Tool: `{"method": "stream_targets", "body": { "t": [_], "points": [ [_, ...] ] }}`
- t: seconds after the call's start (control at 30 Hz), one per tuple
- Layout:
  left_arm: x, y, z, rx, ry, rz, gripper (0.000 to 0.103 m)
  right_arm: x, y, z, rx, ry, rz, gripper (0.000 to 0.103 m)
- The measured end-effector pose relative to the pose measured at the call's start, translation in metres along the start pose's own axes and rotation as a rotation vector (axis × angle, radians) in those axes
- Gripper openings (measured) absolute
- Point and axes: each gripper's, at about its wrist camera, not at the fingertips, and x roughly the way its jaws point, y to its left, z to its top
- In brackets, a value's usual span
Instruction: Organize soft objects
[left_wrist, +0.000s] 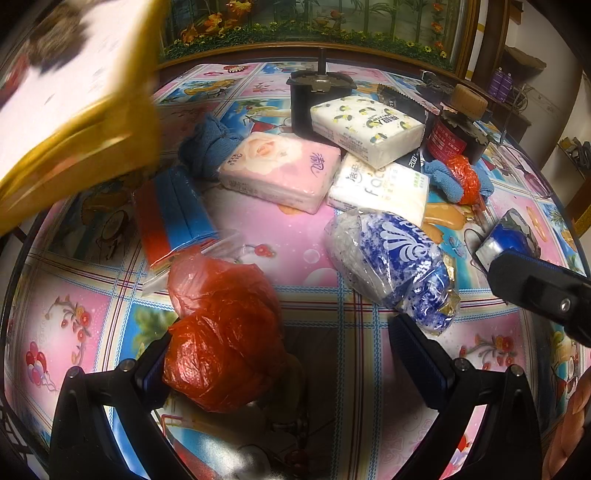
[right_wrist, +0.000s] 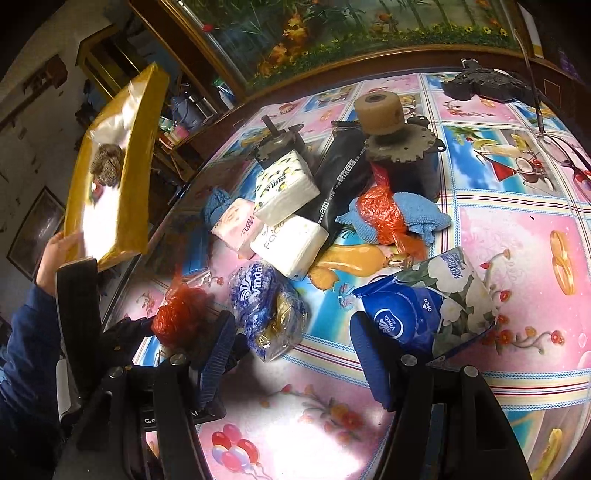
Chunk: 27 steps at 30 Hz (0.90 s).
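A crumpled red plastic bag (left_wrist: 221, 343) lies between the fingers of my left gripper (left_wrist: 280, 332). It touches only the left pad, and the jaws stand wide open. My right gripper (right_wrist: 293, 321) is open too, with bare tablecloth between its fingers. A blue floral tissue pack (right_wrist: 428, 306) leans against its right finger (right_wrist: 373, 362). A blue-and-white wrapped tissue roll (right_wrist: 266, 306) lies by its left finger. Pink (left_wrist: 280, 173), lemon-print (left_wrist: 365, 125) and white (left_wrist: 380, 188) tissue packs are piled mid-table, with blue cloths (left_wrist: 207, 144) beside them.
A hand (right_wrist: 55, 254) holds a yellow-rimmed tray (right_wrist: 110, 166) with a brown fuzzy item off the table's left edge. Two dark motors (right_wrist: 402, 162) and a black pouch (right_wrist: 343, 177) stand behind the pile. Glasses (right_wrist: 561, 155) lie far right. A red-and-blue pack (left_wrist: 170, 218) lies left.
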Motion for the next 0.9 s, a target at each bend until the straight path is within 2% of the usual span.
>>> {"method": "stream_targets", "body": {
  "t": [0.9],
  "points": [
    [-0.0010,0.0009,-0.0002,0.000,0.000,-0.001,0.103,0.0021,-0.0091,0.0029,0.034,-0.007,0.003,0.069]
  ]
}}
